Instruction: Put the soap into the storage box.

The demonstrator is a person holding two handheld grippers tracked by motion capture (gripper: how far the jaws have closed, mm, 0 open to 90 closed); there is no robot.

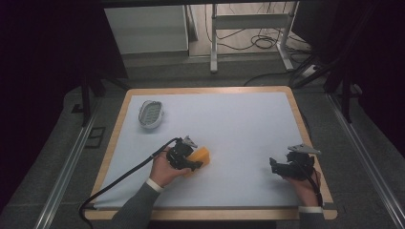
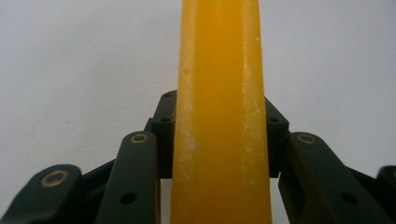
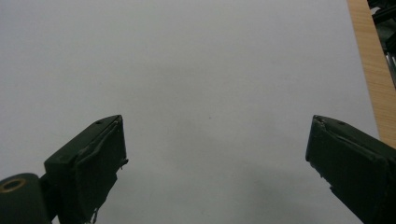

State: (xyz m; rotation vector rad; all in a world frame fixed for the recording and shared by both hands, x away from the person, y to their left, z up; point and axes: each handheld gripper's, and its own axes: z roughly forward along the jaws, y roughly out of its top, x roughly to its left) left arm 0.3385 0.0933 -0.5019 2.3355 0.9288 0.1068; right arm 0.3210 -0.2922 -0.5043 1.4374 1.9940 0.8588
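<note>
On the near-left part of the tabletop point(image 1: 239, 133), the left gripper point(image 1: 195, 161) has its jaws clamped on the yellow block point(image 1: 200, 155), pressing both flanks, probably to lift it. Its own view shows that squeeze close point(image 2: 219, 116). The right gripper point(image 1: 276, 167) rests apart, jaws wide and empty point(image 3: 215, 154).

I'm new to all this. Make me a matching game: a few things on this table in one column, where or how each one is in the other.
1. yellow-orange block
2. white oval dish
3. left gripper
4. right gripper

a. jaws wide apart over bare white mat
b. far left on the mat
c. clamped between black jaws
d. shut on something

Pairs: 1-c, 2-b, 3-d, 4-a
</note>
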